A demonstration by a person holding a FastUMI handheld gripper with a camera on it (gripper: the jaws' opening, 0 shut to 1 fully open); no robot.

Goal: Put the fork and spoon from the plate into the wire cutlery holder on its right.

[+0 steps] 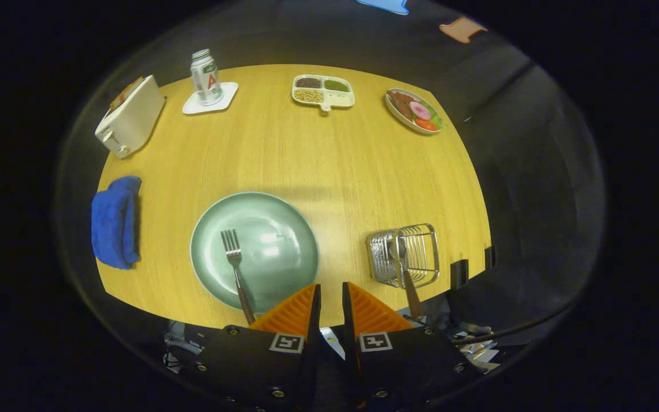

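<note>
- The gripper (331, 294) hangs over the near edge of the round yellow wooden table (329, 166), its two fingers drawn almost together with a narrow empty gap between them; they grip nothing.
- Just ahead of the fingers and to their left sits the round pale-green plate (284, 229).
- A metal fork with a dark handle (235, 268) lies on the left part of that plate, tines pointing away, handle reaching over the near rim; its end is hidden behind the left finger.
- The silver wire cutlery holder (404, 254) stands right of the plate, apart from it, near the table's edge.
- A metal spoon with a dark handle (405, 274) stands in the holder, leaning toward the camera; its bowl is hard to make out through the wires.
- A folded blue cloth (113, 222) lies at the table's left edge.
- Far side of the table: a cream toaster (130, 117), a clear bottle (206, 77) on a white coaster (192, 106), a divided white tray (324, 91) and a plate of food (414, 110), too small to identify.
</note>
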